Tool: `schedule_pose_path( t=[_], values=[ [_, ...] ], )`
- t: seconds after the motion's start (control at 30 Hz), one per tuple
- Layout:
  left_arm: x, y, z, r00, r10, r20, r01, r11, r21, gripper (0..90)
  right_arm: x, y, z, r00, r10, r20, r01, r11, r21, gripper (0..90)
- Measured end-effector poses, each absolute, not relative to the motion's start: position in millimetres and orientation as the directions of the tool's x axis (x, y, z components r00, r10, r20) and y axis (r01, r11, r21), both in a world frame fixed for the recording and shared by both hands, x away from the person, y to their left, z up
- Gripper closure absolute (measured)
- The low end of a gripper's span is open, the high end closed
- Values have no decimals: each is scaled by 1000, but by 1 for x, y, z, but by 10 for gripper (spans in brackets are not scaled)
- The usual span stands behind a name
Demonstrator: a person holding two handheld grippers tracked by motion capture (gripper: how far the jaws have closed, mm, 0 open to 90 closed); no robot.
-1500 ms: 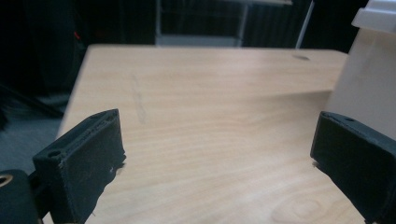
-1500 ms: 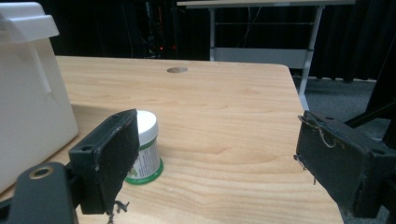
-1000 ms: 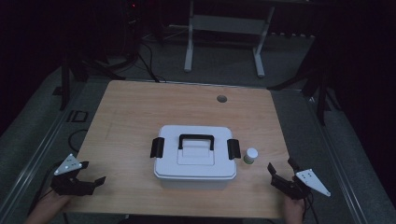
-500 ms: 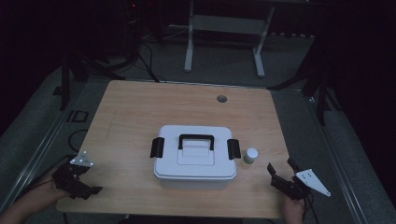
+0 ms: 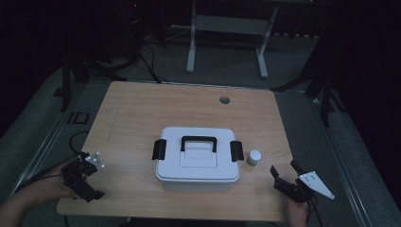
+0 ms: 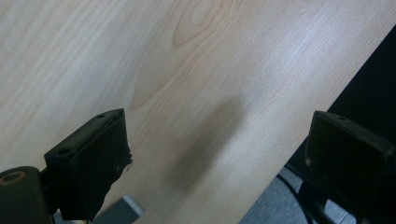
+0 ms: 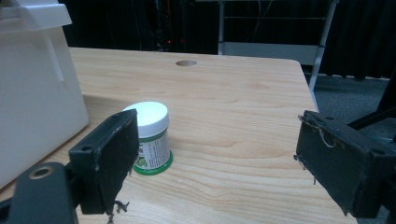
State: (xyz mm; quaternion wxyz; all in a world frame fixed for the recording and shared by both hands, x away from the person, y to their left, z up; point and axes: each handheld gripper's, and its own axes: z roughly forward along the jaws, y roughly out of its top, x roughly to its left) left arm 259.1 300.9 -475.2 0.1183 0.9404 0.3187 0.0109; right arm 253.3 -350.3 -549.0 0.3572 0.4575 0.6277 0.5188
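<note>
**rigop_77:** High view from my feed: white plastic storage box [image 5: 197, 161] sits mid-table, lid on, black carry handle [image 5: 198, 140] flat on top, a black latch [image 5: 159, 149] on each end. Lid's shut, so I can't tell what's inside.

**benchlurker:** And the little jar?

**rigop_77:** Small jar [image 5: 254, 157] with a white screw cap, standing upright just beside the box's right end, not touching it. My right gripper view has it closer [image 7: 150, 138]: green base rim, green and white label. The print is too small and half hidden behind my jaw, so I can't read a word. Cap's on, contents unknown.

**benchlurker:** Grippers?

**rigop_77:** Right gripper [image 5: 287, 178] is near the table's front right corner, jaws spread wide, holding nothing, pointed at the jar, which is near but apart from it. Left gripper [image 5: 87, 176] is at the front left edge, well apart from the box. Jaws wide open too, just bare wooden table [image 6: 196, 84] between them.
</note>
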Motion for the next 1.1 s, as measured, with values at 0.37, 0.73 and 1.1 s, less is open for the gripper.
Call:
schedule_pose_path(
  t=[0.37, 0.73, 1.1],
  values=[
    [273, 266, -449, 852, 524, -22, 517, -832, 204, 66, 254, -350, -550, -327, 945, 26, 210, 46, 977, 129],
    [285, 231, -414, 889, 457, -17, 453, -874, 175, 67, 254, -350, -550, -342, 939, 30, 213, 47, 976, 129],
    [298, 192, -383, 922, 386, 12, 380, -913, 149, 106, 255, -350, -550, -347, 937, 30, 215, 49, 975, 129]
  ],
)
